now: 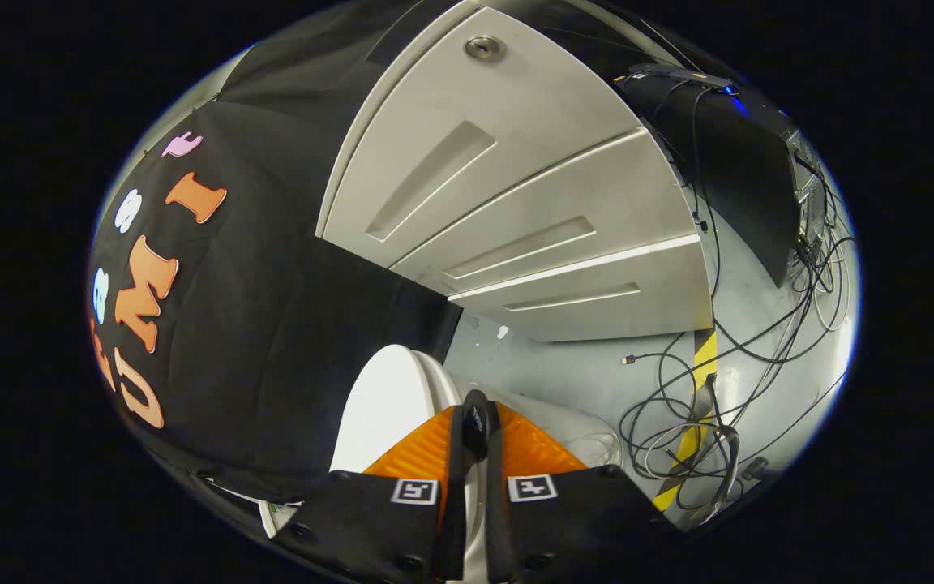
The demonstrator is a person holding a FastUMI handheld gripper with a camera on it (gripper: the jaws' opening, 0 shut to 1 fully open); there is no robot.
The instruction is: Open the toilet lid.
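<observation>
The white toilet lid [382,405] is lifted and stands against the black cloth wall, with its rim running back between my fingers. My gripper [475,410] has its two orange fingers [422,450] pressed close together on that rim, and a thin white strip of lid shows between them. To the right of the fingers, part of the white toilet body [572,426] curves away towards the floor. The whole scene looks strongly tilted.
A grey cabinet [516,203] with recessed drawer handles stands beyond the toilet. Tangled black cables [694,405] and a yellow-and-black tape stripe [704,361] lie on the grey floor to the right. A black panel [726,162] with wires leans by the cabinet.
</observation>
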